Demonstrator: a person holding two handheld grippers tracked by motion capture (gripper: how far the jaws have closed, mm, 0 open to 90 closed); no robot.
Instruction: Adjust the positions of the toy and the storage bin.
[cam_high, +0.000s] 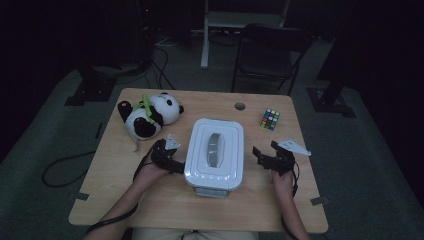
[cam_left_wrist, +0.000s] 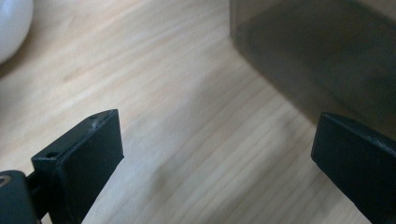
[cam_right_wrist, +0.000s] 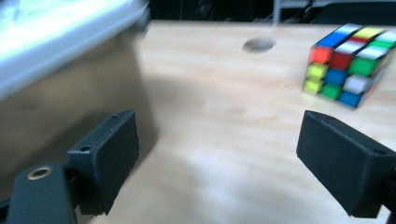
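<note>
A white lidded box (cam_high: 215, 152) with a grey handle on its lid stands in the middle of the wooden table (cam_high: 150, 200). My left gripper (cam_high: 170, 156) sits close against the box's left side, jaws wide apart over bare wood. In the left gripper view the gripper (cam_left_wrist: 217, 154) is open and the box wall (cam_left_wrist: 327, 56) rises at the upper right. My right gripper (cam_high: 265, 149) hovers just right of the box, apart from it. The right gripper view has the open gripper (cam_right_wrist: 219, 154) with nothing between its jaws and the box (cam_right_wrist: 60, 84) at its left.
A panda plush (cam_high: 150, 116) lies at the table's back left, near the left gripper. A colourful puzzle cube (cam_high: 270, 119) sits at the back right, and it lies ahead of the right gripper (cam_right_wrist: 350, 65). A cable hole (cam_high: 240, 106) is near the far edge. A chair (cam_high: 270, 55) stands beyond the table.
</note>
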